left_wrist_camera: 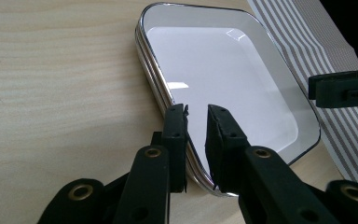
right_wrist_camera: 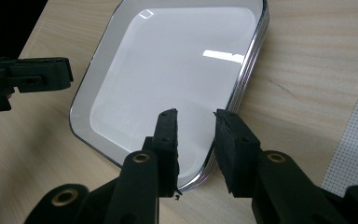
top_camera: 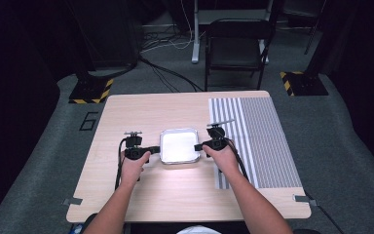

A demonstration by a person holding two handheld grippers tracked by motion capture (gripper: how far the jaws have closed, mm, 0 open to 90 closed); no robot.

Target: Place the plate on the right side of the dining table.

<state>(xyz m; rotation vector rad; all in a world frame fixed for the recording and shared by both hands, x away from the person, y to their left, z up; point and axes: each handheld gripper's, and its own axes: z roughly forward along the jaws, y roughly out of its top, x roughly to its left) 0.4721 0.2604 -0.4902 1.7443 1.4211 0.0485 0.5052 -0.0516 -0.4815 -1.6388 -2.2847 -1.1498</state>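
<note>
Straddling opposite rims of the white tray (top_camera: 178, 146), left claw (left_wrist_camera: 196, 122) and right claw (right_wrist_camera: 196, 128) are standing released, lifting not yet begun.

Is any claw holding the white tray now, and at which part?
Neither grips it yet. The left claw and right claw each straddle an opposite rim of the tray, jaws open.

Open table on every side of the tray

Your grippers flank the white tray (top_camera: 179, 146) mid-table, each with its jaws straddling a side rim; the wooden table (top_camera: 141, 109) lies bare toward its far and near edges, and the flat striped mat (top_camera: 263, 139) covers the right edge.
</note>
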